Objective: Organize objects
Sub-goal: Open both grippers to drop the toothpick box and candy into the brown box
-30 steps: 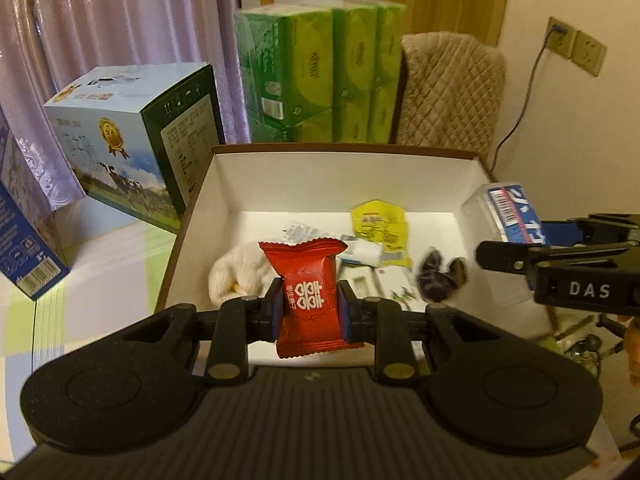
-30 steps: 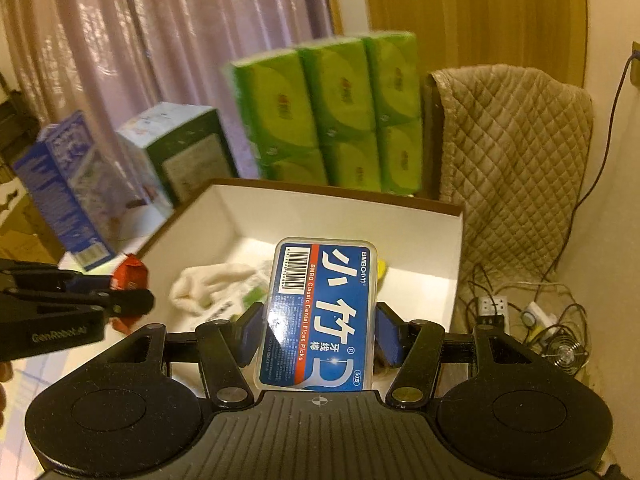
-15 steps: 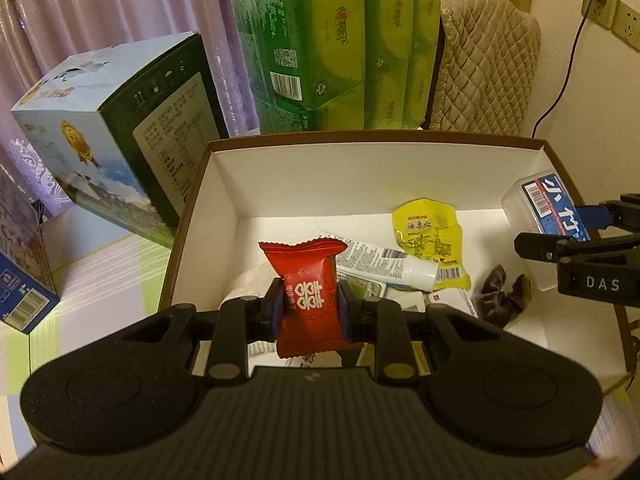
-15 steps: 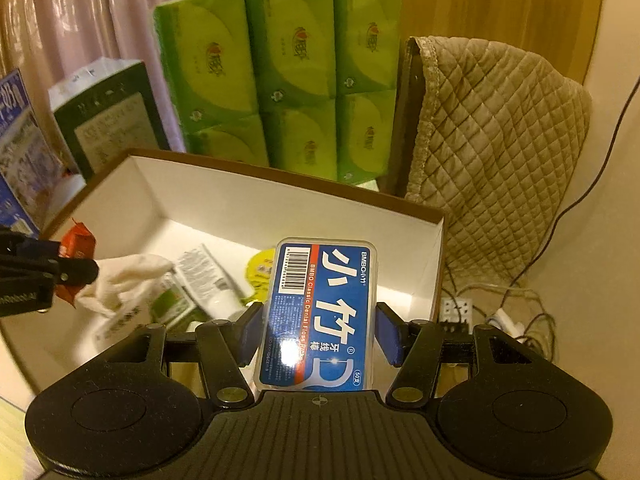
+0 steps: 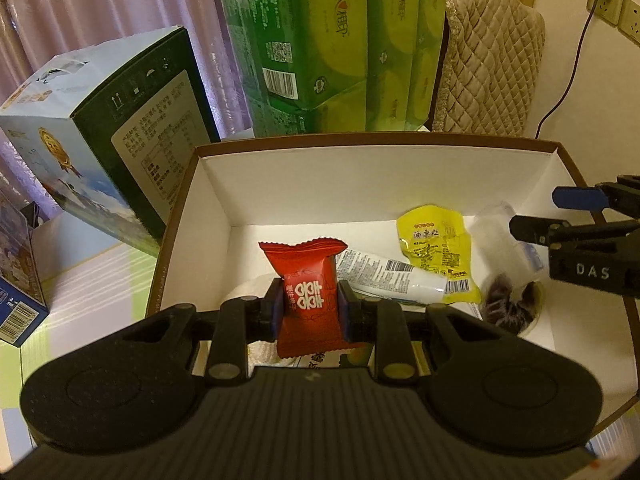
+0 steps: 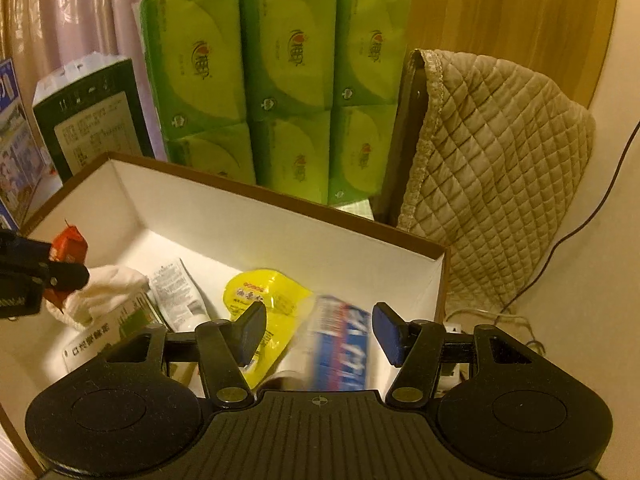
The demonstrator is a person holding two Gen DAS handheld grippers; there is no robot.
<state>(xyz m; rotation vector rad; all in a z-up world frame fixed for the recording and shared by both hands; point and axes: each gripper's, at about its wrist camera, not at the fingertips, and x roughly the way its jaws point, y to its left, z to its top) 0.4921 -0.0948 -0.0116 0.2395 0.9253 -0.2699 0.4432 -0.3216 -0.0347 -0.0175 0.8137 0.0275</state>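
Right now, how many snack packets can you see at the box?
2. A red crinkle-edged snack packet sits clamped in the left gripper above the box; a yellow foil snack packet lies on the box floor. Others may be hidden.

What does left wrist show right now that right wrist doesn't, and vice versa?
Left wrist only: the dark wrapped item on the box floor, the wall sockets, and the red snack packet seen head-on, clamped in the left gripper.

Right wrist only: the blue floss box, blurred, lying below the open right gripper, and a white cloth.

Both: the white-lined box, yellow packet, white tube, green tissue packs, quilted cover.
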